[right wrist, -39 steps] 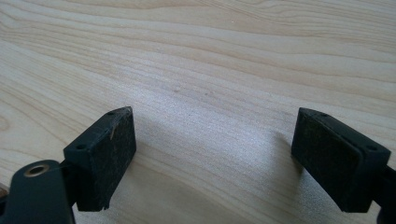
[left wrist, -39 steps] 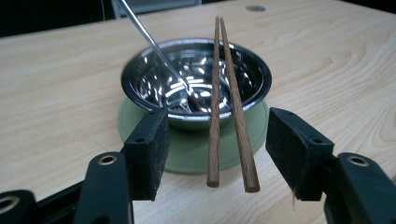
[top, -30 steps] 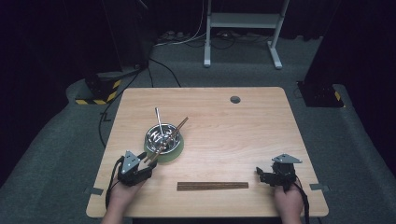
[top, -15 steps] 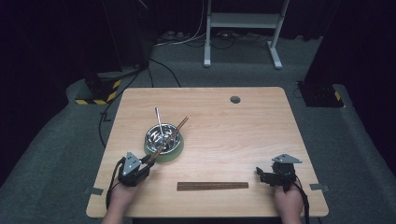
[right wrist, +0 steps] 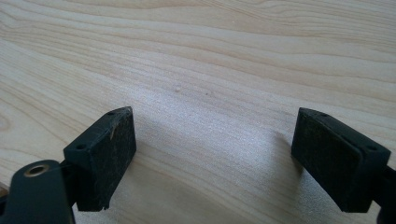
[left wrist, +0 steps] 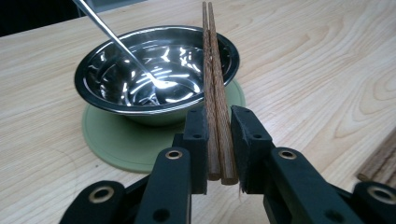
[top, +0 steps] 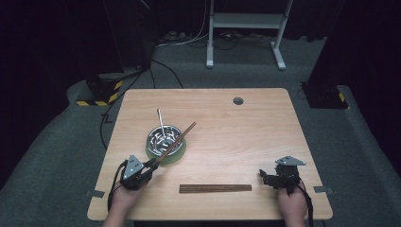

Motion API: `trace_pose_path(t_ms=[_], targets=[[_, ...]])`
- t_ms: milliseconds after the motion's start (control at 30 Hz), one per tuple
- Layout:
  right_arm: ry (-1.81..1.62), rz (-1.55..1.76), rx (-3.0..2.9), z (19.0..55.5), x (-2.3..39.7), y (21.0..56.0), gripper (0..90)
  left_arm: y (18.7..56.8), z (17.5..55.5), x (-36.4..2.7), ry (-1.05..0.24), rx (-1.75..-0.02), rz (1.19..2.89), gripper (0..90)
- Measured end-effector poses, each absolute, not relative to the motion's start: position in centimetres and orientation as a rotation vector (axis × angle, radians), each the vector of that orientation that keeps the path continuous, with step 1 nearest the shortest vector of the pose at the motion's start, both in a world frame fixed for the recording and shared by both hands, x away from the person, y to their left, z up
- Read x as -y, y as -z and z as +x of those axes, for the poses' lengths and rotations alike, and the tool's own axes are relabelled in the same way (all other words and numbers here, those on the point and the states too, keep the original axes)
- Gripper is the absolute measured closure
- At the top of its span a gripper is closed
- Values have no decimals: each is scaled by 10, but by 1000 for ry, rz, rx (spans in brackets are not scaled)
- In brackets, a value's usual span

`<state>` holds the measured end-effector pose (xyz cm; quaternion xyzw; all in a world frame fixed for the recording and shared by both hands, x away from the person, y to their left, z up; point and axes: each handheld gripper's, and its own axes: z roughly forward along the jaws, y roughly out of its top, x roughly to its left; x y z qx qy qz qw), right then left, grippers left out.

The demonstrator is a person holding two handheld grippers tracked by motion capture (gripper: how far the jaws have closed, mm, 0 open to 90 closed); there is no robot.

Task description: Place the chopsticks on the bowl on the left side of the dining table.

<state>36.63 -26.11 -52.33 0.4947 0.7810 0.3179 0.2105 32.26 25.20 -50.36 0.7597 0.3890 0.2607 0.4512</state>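
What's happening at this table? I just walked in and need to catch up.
A person holds a gripper in each hand. The left gripper has just been closing its jaws on the near end of a pair of chopsticks, which lean across the rim of a steel bowl. The bowl sits on a green mat and holds a metal spoon. A second pair of chopsticks lies flat on the table. The right gripper is open over bare wood.
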Motion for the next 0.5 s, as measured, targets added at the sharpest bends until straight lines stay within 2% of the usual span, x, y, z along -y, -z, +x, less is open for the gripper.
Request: trace_pose_path(t_ms=[167,367,500], targets=[[-884,1375,-2169,366,261,523,134,504,323,-253,-642,-986,1860,753],[-884,1376,-2171,366,261,523,134,504,326,-255,-669,-1010,1887,603],[-884,1376,-2171,366,261,523,134,505,326,-258,-682,-1045,1875,574]])
